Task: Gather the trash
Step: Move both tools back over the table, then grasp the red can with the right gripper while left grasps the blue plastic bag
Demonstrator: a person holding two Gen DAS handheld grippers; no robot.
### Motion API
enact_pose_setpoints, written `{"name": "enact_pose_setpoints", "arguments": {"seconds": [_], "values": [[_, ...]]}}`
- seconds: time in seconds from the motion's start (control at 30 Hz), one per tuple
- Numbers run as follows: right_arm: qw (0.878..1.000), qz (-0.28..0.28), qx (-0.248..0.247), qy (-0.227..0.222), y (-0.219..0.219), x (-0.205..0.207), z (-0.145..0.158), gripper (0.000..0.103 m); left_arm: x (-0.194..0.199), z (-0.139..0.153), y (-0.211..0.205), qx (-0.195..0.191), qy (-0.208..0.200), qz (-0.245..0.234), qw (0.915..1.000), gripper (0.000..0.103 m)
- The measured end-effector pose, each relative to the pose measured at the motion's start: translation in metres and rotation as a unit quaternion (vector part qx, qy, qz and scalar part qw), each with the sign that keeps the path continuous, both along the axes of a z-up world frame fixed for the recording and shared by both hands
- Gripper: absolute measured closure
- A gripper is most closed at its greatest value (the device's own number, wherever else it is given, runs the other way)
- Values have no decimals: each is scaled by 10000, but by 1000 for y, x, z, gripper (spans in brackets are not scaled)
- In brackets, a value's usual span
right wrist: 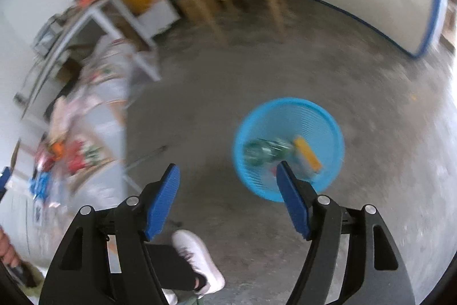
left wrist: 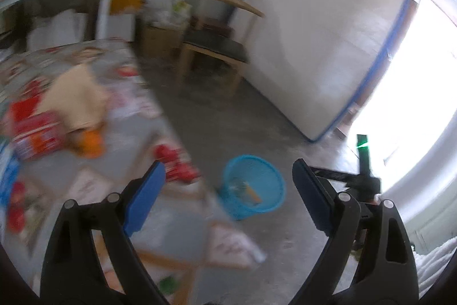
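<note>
While both the left tool (left wrist: 228, 176) and right tool (right wrist: 228, 179) stand spread and empty, motion blur risks mis-aimed grasps and a knocked-over round blue plastic mesh basket (right wrist: 328, 116), lower centre of the frame.

The basket (right wrist: 288, 150) stands on the floor (right wrist: 228, 93), right of the worktop (left wrist: 85, 133), with a bottle (right wrist: 265, 152) inside. A chair (left wrist: 214, 47) stands behind, against the mattress (left wrist: 322, 42).
</note>
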State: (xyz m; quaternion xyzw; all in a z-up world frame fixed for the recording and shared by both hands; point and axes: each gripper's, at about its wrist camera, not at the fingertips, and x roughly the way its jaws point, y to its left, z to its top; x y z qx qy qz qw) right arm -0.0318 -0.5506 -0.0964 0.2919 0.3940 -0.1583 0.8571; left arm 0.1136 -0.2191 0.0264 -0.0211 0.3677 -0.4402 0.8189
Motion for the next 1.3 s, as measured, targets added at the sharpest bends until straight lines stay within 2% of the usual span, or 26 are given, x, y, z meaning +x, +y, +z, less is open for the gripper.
{"name": "enact_pose_setpoints", "arguments": {"seconds": [0.17,0.27,0.43,0.53,0.63,0.67,0.7,0.77,0.83,0.9,1.0,1.1,1.3], "values": [[9932,1012,-431,-384,66,47,48,28,3,-10,87,89,-113,913,9957,17],[9773,1802,-899,-656,116,76,79,21,3,-19,129,131,-122,1360,9905,17],[9343,3079,-1579,-862,205,124,110,18,5,-29,196,458,-391,2169,9743,17],[8996,3797,-1931,-956,252,155,120,18,5,-32,237,393,-437,2442,9679,17],[8608,4477,-2260,-870,300,193,119,18,6,-32,260,303,-405,2617,9638,17],[8441,4696,-2462,-799,320,209,118,18,5,-33,270,267,-385,2668,9626,17],[8323,4839,-2596,-757,332,219,115,18,7,-35,279,225,-354,2724,9613,17],[7970,5197,-3005,-659,364,246,109,18,3,-35,289,146,-312,2784,9598,17],[7675,5409,-3399,-542,387,266,101,18,4,-38,299,49,-245,2830,9588,17],[7445,5589,-3638,-308,404,292,90,18,5,-41,303,-5,-185,2862,9580,17],[7163,5789,-3895,-60,420,318,79,18,6,-43,311,-67,-128,2888,9573,17],[7022,5973,-3868,222,430,343,67,18,6,-45,317,-113,-108,2915,9565,17],[7077,6096,-3527,564,436,360,53,18,12,-46,329,-224,-49,2976,9544,17]]}}
